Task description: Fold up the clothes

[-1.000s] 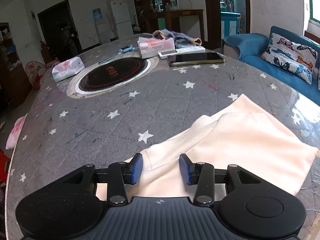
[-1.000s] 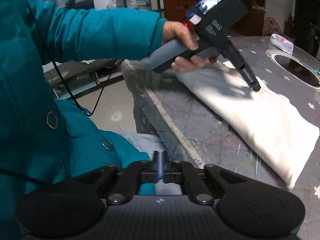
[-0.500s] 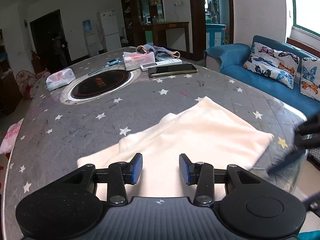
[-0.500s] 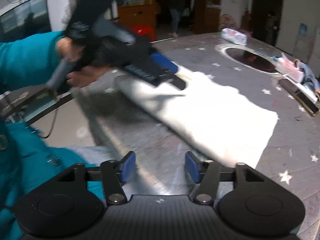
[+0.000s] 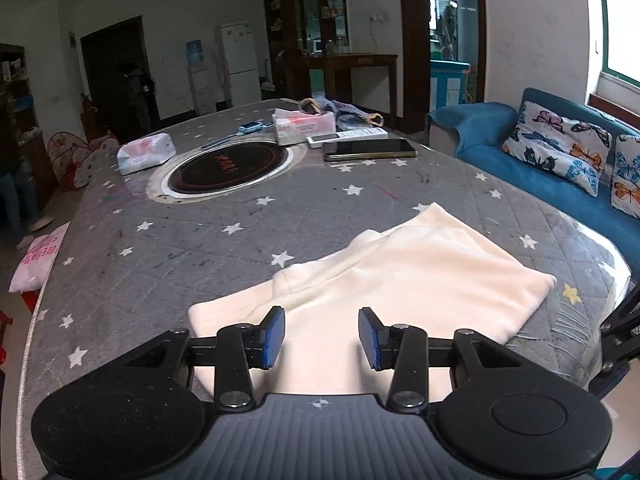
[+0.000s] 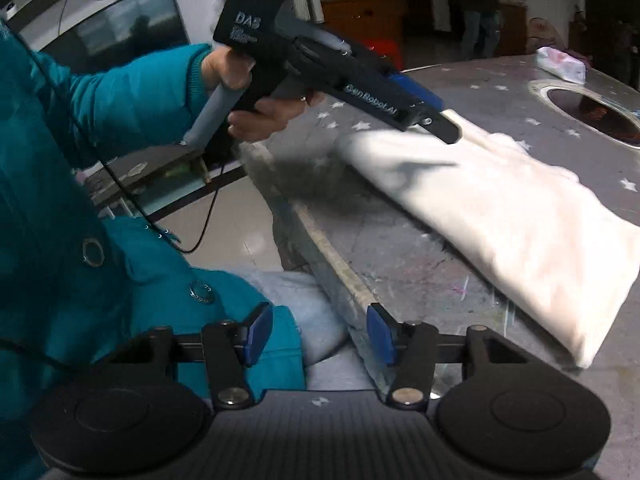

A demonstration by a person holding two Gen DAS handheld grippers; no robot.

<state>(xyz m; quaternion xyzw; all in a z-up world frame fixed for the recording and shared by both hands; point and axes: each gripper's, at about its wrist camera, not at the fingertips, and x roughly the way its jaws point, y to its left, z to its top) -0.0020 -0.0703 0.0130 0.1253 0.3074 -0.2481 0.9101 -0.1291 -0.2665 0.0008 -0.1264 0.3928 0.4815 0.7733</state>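
Right wrist view: right gripper [image 6: 316, 334], clamped a second ago, now has its jaws spread; left gripper [image 5: 322, 338] jaws spread above the folded cream garment [image 5: 404, 284].

- White walls [image 5: 168, 8] and a dark doorway [image 5: 114, 76].
- White fridge [image 5: 240, 60] beside dark wood shelves [image 5: 320, 24].
- Blue sofa [image 5: 532, 168] with butterfly cushions [image 5: 560, 140] under a bright window [image 5: 622, 24].
- Pale tiled floor [image 6: 236, 232].

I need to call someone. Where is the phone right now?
In the left wrist view, the phone lies at the table's far side, right of the cooktop, just before the remote.
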